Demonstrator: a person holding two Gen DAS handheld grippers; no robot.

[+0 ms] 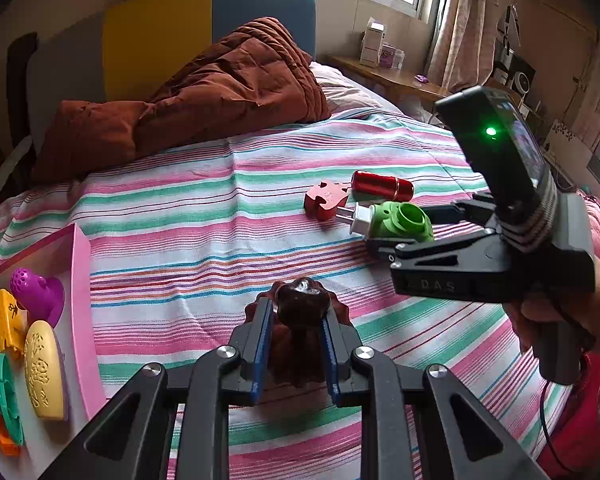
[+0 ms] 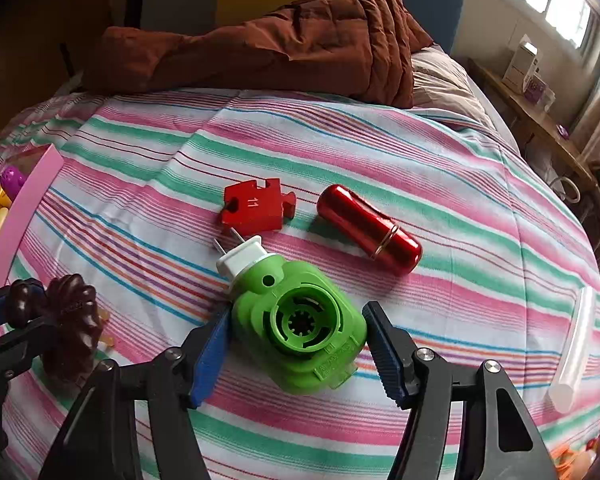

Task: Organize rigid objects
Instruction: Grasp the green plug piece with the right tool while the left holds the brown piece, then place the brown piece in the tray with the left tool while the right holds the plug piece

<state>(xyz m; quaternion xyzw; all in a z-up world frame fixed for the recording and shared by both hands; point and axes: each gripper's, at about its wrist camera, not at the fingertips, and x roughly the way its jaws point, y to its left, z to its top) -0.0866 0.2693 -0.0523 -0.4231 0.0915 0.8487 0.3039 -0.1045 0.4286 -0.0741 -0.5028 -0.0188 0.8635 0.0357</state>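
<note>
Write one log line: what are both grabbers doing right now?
left gripper: shut on brown toy | right gripper: open around green plug | bed

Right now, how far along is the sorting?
Done: several toys sit in the pink tray. In hand: the left gripper is shut on the brown toy; the right gripper is open around the green plug-in device. Left: red puzzle piece, red cylinder, clear stick.

Left gripper (image 1: 296,320): lower centre of its view, fingers clamped.
Right gripper (image 2: 296,336): lower centre, fingers spread apart.
</note>
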